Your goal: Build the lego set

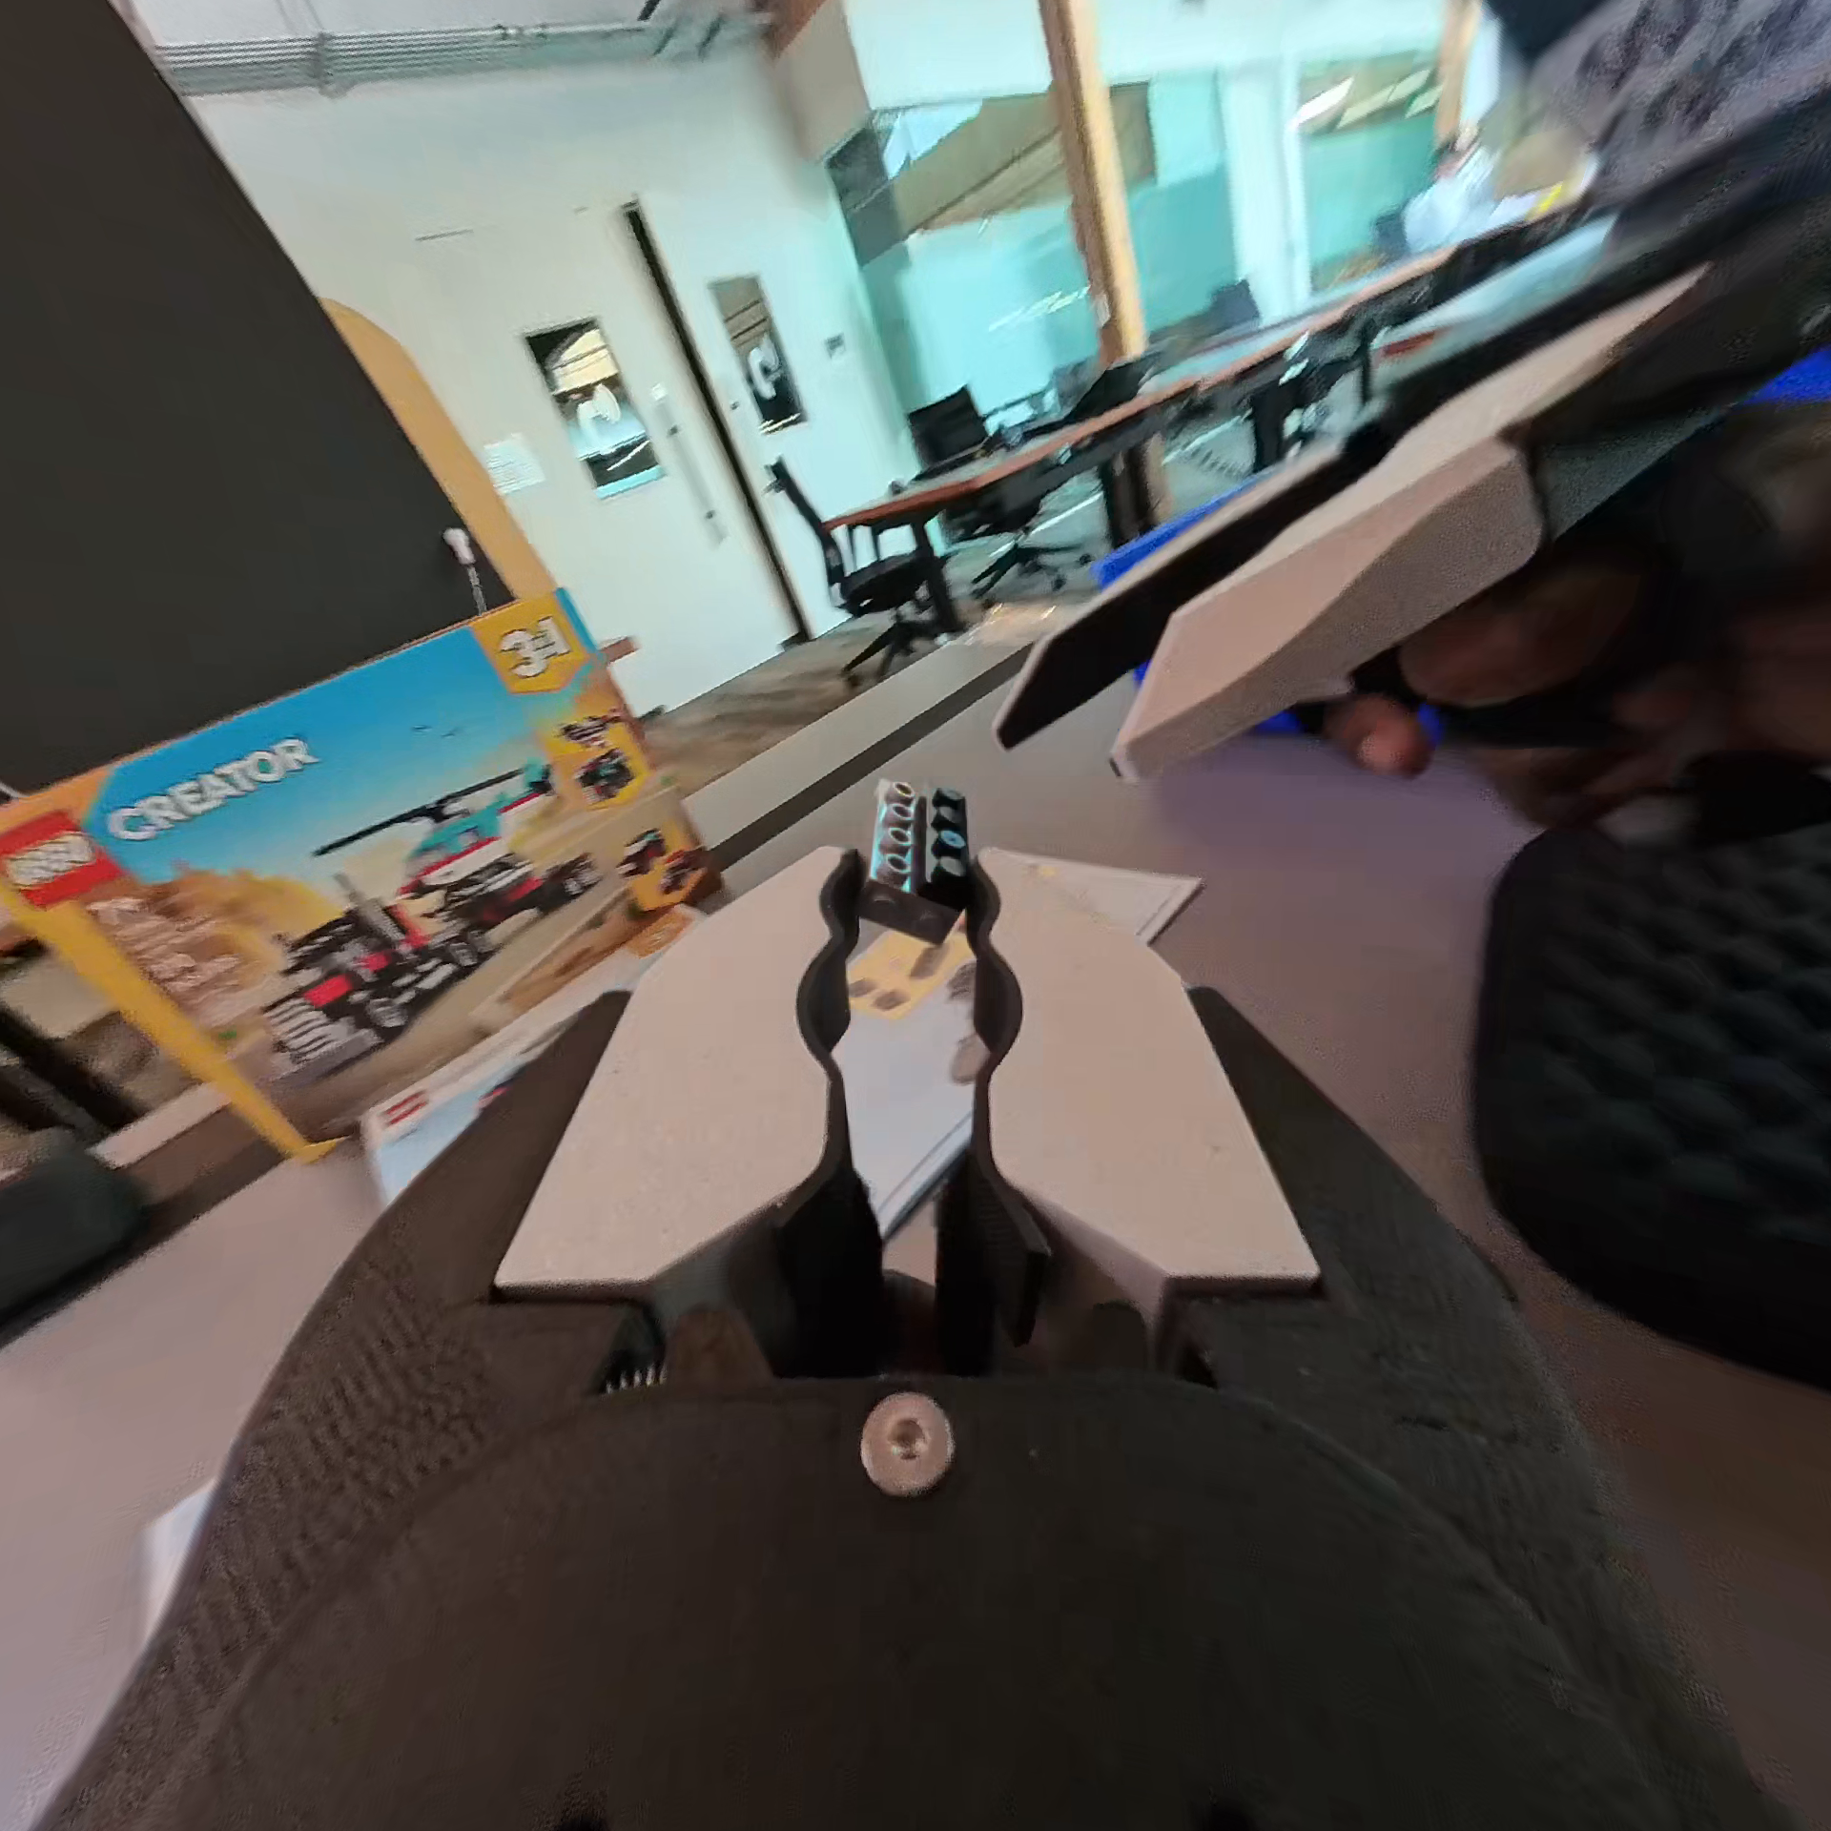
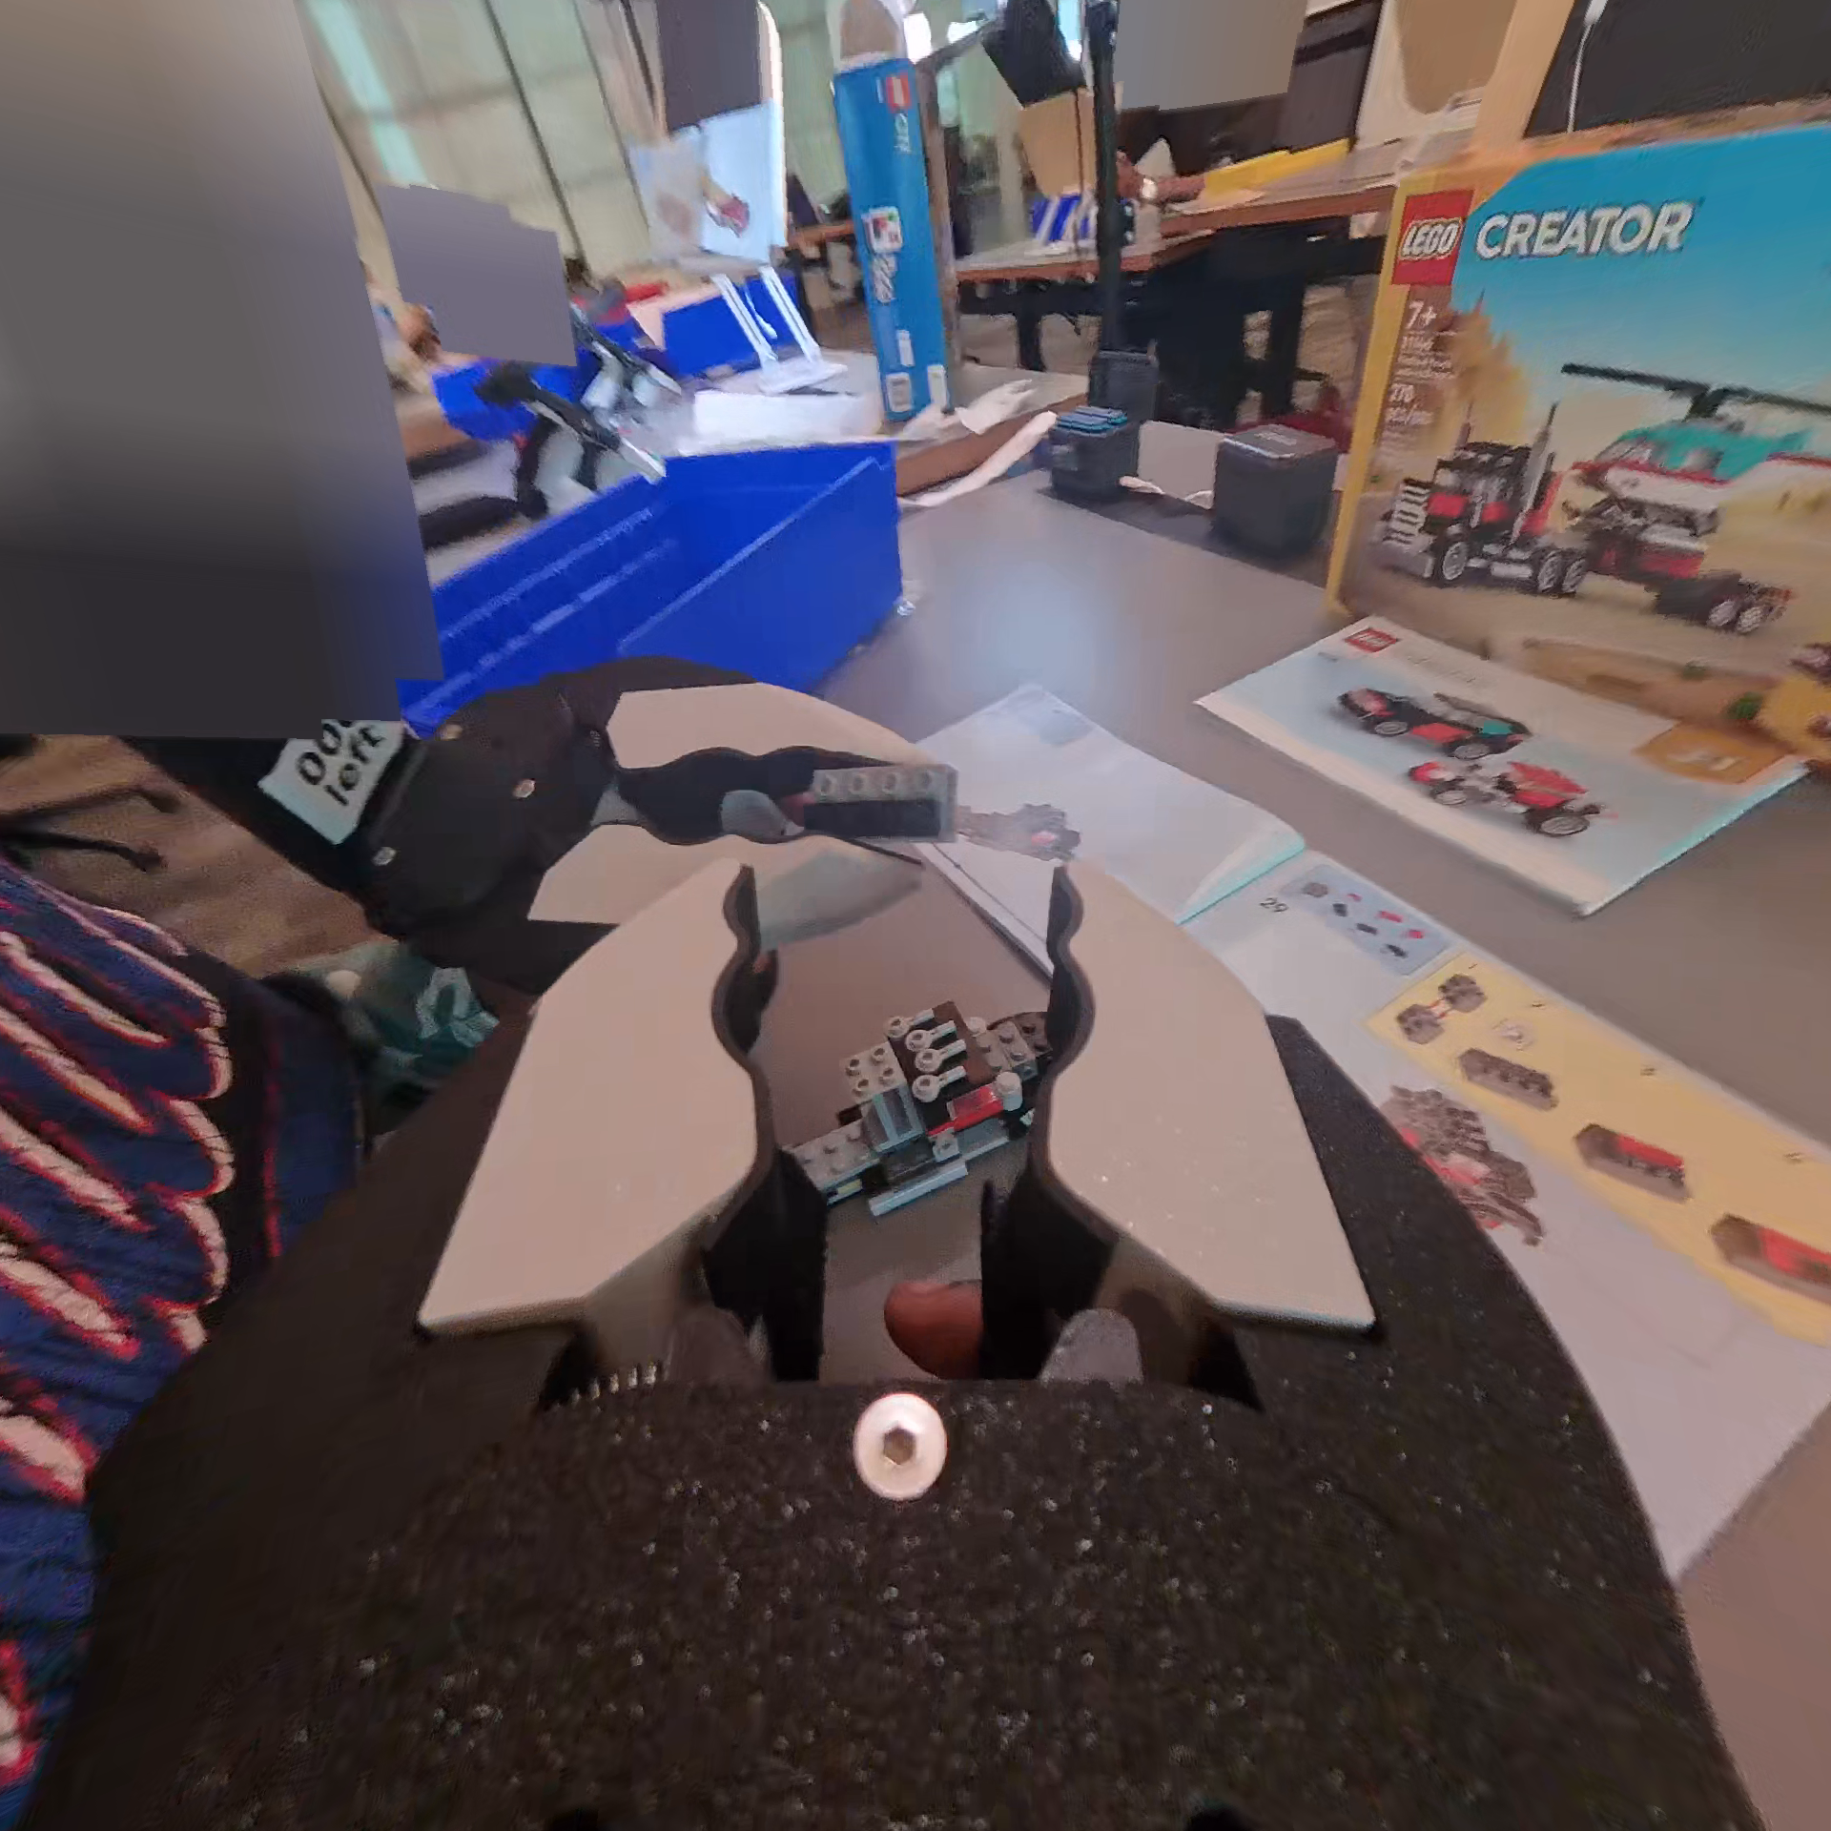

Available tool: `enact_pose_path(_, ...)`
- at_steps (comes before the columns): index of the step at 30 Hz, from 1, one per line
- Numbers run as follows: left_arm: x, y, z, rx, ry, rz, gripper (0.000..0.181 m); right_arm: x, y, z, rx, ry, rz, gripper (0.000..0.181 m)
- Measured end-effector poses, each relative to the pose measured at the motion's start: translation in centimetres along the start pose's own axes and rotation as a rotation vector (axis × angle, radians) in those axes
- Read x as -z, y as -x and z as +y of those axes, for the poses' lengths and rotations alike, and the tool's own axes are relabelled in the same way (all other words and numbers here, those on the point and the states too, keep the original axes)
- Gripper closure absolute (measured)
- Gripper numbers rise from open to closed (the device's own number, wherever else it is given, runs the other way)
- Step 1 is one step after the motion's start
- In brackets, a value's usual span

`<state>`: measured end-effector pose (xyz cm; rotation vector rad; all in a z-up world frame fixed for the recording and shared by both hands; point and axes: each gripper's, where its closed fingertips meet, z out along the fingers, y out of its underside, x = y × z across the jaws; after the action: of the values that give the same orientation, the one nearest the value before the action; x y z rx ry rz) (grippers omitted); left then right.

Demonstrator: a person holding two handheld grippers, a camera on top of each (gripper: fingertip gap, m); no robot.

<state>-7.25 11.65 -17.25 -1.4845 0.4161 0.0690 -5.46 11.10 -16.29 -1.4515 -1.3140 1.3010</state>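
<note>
Right wrist view, scanning from the left: left gripper reaching in sideways from the left edge, held level above the desk, jaws pinching a small grey-and-black brick stack with its long axis running left to right, sticking out toward the open instruction booklet. Sitting lower and nearer the middle, framed between the right gripper's fingers: the partly built model, resting on the desk, well below the held stack and apart from it. Right gripper hovering over that model, tilted down, jaws spread and carrying nothing. Standing at the far right, the set's box, with a second booklet lying in front. Left wrist view showing the same stack clamped at the very tips, studs facing up and forward. Judging the coming move: lowering the stack onto the model, with the empty right gripper, being nearer, likely bracing the model first.
</note>
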Motion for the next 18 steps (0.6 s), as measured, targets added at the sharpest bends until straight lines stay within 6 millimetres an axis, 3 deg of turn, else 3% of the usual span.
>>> enact_pose_path(10,-0.6,-0.3,1.1,-0.207,0.092,-0.081,0.161,-2.8,0.1,1.5,0.067,0.165,0.104,0.136)
enact_pose_path(15,-0.7,-0.7,1.2,-0.251,0.095,-0.075,0.161,-2.5,-0.3,1.8,0.095,0.186,0.120,0.147)
enact_pose_path(18,-0.9,-1.8,1.6,-0.149,0.107,0.044,0.154,-1.6,-0.7,2.2,0.123,0.223,0.067,0.146)
